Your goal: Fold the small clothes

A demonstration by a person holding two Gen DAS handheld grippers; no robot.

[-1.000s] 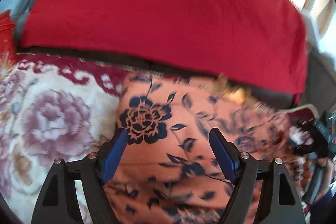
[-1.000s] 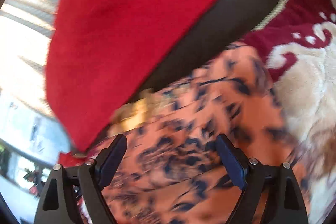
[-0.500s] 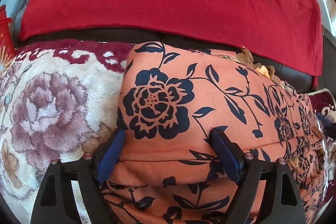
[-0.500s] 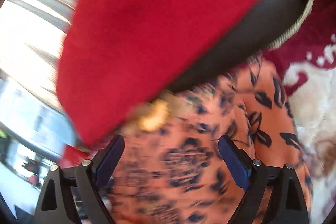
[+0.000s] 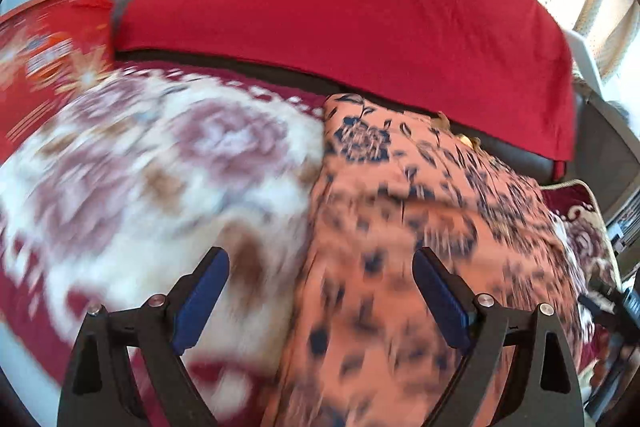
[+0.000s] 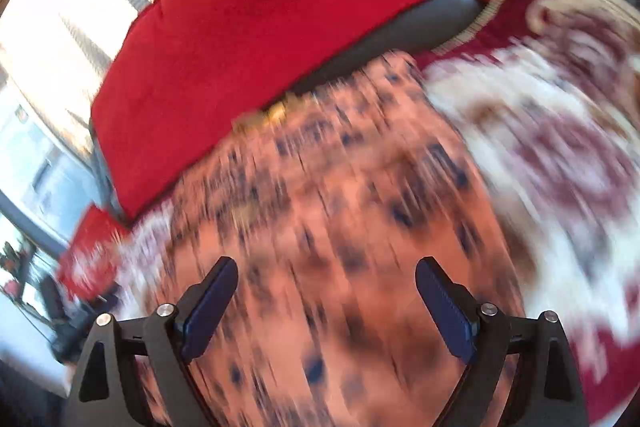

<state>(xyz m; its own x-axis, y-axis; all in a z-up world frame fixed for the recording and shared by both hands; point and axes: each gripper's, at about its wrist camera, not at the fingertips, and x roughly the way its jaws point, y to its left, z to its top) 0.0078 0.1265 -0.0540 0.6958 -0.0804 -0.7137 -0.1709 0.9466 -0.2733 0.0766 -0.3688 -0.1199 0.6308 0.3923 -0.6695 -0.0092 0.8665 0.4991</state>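
Observation:
An orange garment with dark blue flowers (image 5: 420, 211) lies folded on a cream and maroon floral blanket (image 5: 160, 167). My left gripper (image 5: 320, 255) hovers over the garment's left edge, one finger above the blanket and the other above the cloth. Its jaws are opening, and the pads touch nothing. In the right wrist view the garment (image 6: 328, 187) fills the middle, blurred by motion. My right gripper (image 6: 328, 263) stands open above it, holding nothing.
A red cloth (image 5: 340, 7) covers the dark sofa back behind the garment, also visible as the red cloth (image 6: 260, 27). The blanket (image 6: 560, 147) spreads to the right. Bright windows lie beyond. A red patterned cushion (image 5: 48, 39) sits far left.
Both grippers have drawn back from the garment and widened. The left one has slid left, so more blanket shows. The garment stays lying on the blanket.

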